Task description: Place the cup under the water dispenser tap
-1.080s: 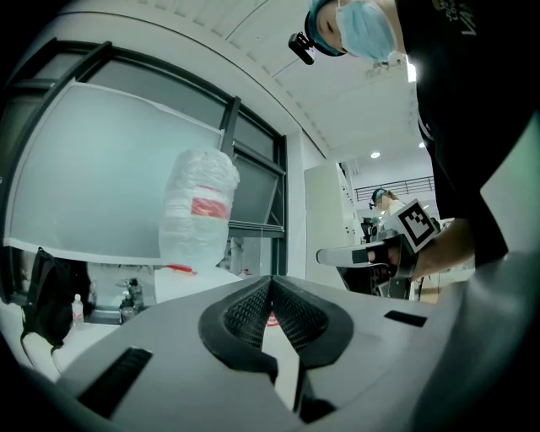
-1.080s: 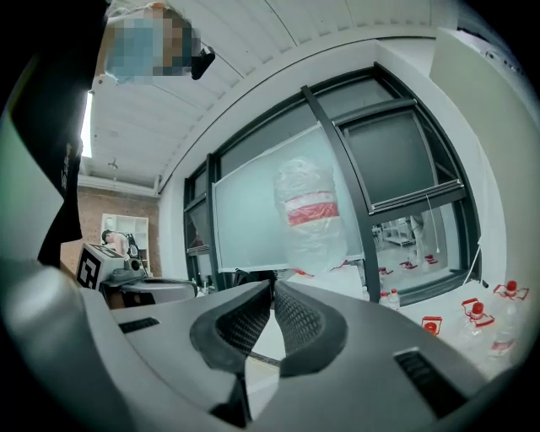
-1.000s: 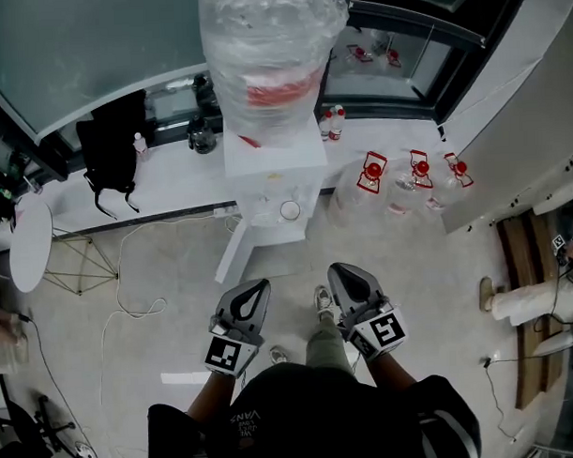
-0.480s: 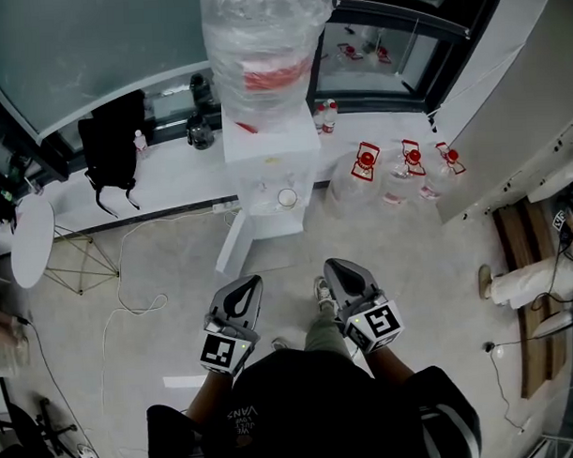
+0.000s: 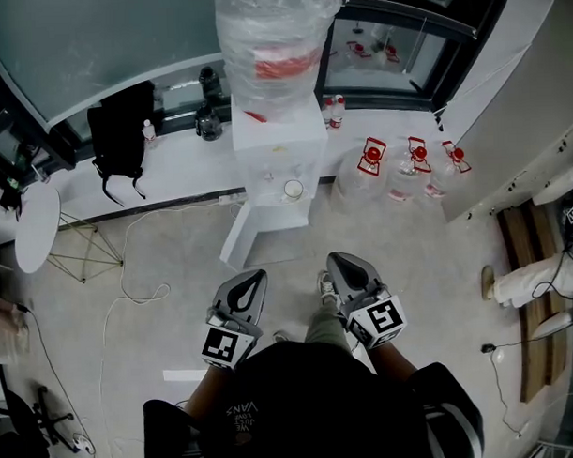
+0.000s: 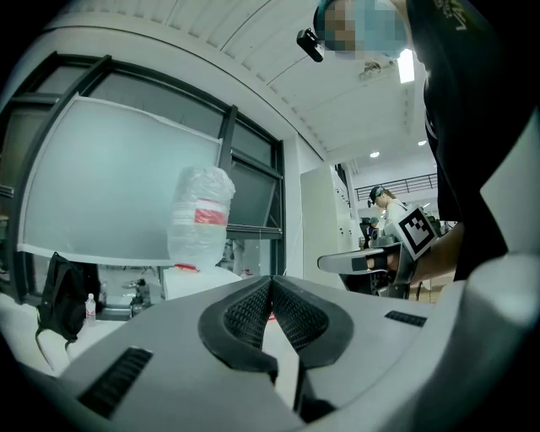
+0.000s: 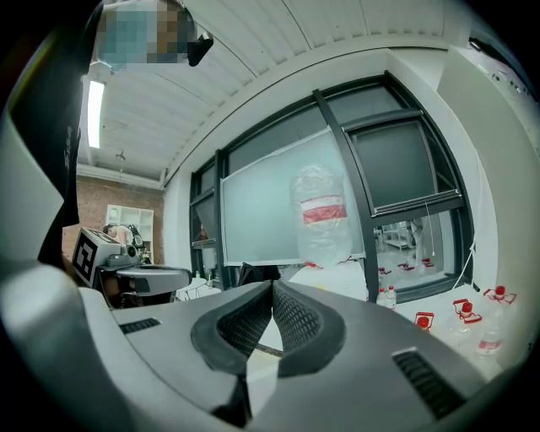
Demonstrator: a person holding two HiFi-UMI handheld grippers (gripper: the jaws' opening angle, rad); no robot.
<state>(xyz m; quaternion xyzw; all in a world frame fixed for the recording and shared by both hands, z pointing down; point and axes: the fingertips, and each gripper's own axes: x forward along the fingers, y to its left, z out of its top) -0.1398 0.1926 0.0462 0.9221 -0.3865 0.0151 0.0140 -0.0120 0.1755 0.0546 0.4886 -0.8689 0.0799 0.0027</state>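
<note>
The floor [image 5: 175, 265] under you is pale concrete, and a long white ledge [image 5: 186, 166] runs below the dark-framed windows. The water dispenser [image 5: 276, 144] stands against this ledge, straight ahead of you, and it carries a large bottle [image 5: 278, 45] wrapped in plastic. The cup [image 5: 293, 187] sits in the front recess of the dispenser; whether it is exactly below a tap, I cannot tell. You hold the left gripper [image 5: 258, 274] and the right gripper [image 5: 334, 259] side by side and level. Both point toward the dispenser and are well apart from it. Each one has its jaws pressed together with nothing between them. A black backpack [image 5: 122, 135] rests on the ledge at the left, and spare jugs [image 5: 411, 172] with red caps stand at the right.
</note>
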